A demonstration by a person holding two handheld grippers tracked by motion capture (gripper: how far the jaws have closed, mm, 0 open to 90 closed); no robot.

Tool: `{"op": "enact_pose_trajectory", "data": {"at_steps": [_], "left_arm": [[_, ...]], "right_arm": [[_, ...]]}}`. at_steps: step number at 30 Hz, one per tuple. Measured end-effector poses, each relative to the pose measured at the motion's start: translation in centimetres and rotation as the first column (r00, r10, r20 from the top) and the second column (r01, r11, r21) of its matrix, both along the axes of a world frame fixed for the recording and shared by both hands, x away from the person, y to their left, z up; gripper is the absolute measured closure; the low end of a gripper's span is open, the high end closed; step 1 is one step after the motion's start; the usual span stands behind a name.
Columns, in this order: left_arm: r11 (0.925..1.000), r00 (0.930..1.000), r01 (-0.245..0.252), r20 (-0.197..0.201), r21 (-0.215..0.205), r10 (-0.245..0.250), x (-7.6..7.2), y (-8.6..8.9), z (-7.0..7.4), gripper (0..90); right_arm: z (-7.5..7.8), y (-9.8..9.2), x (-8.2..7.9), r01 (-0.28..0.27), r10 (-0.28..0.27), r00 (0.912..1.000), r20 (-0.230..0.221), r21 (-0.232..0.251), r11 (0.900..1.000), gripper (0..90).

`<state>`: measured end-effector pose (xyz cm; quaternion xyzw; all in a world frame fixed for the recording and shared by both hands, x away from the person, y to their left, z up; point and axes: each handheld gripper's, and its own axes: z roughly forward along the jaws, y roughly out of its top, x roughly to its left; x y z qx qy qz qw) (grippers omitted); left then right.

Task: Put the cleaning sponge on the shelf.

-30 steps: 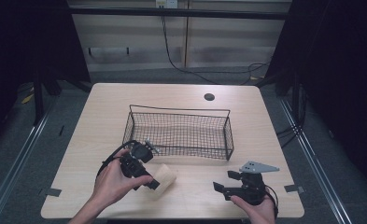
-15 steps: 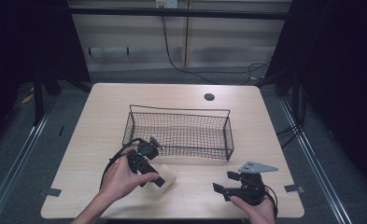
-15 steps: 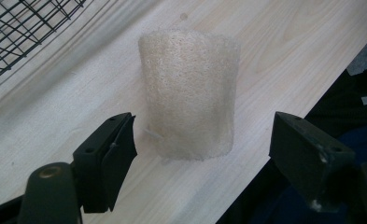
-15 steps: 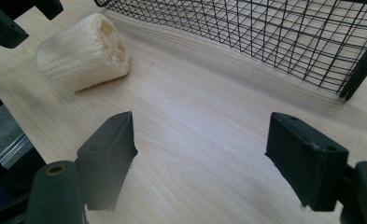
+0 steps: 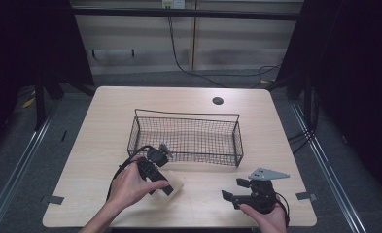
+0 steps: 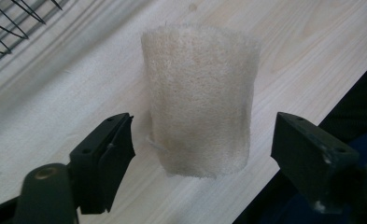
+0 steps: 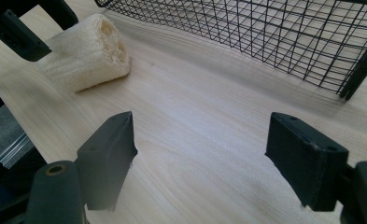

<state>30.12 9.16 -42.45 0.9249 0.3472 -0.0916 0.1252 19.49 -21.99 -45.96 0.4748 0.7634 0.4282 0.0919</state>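
I have the left tool (image 6: 200,154) spread wide around the loofah piece (image 6: 201,98), one jaw to each side and neither touching, lined up so a squeeze would take it across its width. The loofah lies on the desk (image 5: 96,145) at lower centre of the high view, just in front of the wire basket (image 5: 186,138). My right tool (image 7: 200,158) waits spread over bare desk, lower right.

Overhead view, two close gripper views share loofah (image 6: 200,98).

wire basket (image 5: 186,138), left tool (image 5: 165,188) over loofah (image 5: 173,190)
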Motion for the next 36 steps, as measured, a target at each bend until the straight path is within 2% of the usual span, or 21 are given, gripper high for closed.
{"op": "enact_pose_trajectory", "data": {"at_steps": [7,10,13,16,24,30,32,33,36], "left_arm": [[0.9998,1.0,0.004,-0.004,0.018,-0.003,0.0,-0.4,-0.6,19.1],[0.9996,0.9998,0.013,-0.014,0.026,-0.013,0.0,-0.6,-1.0,19.1],[0.9996,0.9997,0.003,-0.026,0.028,-0.002,-0.1,-0.9,-1.5,18.9],[0.9984,0.9984,0.033,-0.047,0.046,-0.031,-0.1,-1.2,-2.1,18.9],[0.9973,0.998,0.033,-0.057,0.065,-0.03,0.1,-1.5,-2.7,18.9],[0.9964,0.997,0.032,-0.073,0.079,-0.026,0.3,-1.4,-3.4,23.1],[0.9963,0.9957,0.045,-0.084,0.073,-0.039,0.3,-1.4,-3.5,27.0],[0.9967,0.9961,0.044,-0.079,0.068,-0.038,0.2,-1.4,-3.5,29.9],[0.9963,0.9964,0.042,-0.077,0.075,-0.037,0.2,-1.4,-3.4,30.7]], "right_arm": [[0.0,0.1,0.0,-0.006,0.006,1.0,-0.001,0.001,1.0,23.6],[0.0,0.1,0.0,-0.006,0.006,1.0,-0.001,0.001,1.0,23.6],[0.0,0.0,0.0,-0.007,0.007,1.0,0.0,0.001,1.0,23.6],[0.0,0.1,0.0,-0.007,0.007,1.0,-0.004,0.003,1.0,23.6],[0.0,0.1,0.0,-0.008,0.008,0.9999,-0.007,0.002,1.0,23.6],[0.0,0.1,0.0,-0.01,0.01,0.9999,-0.005,0.002,1.0,23.6],[0.0,0.1,0.0,-0.009,0.009,0.9999,-0.007,0.002,1.0,23.6],[0.0,0.1,0.0,-0.009,0.009,0.9999,-0.006,0.002,1.0,23.6],[0.0,0.1,0.0,-0.01,0.01,0.9999,-0.007,0.0,1.0,23.6]]}}
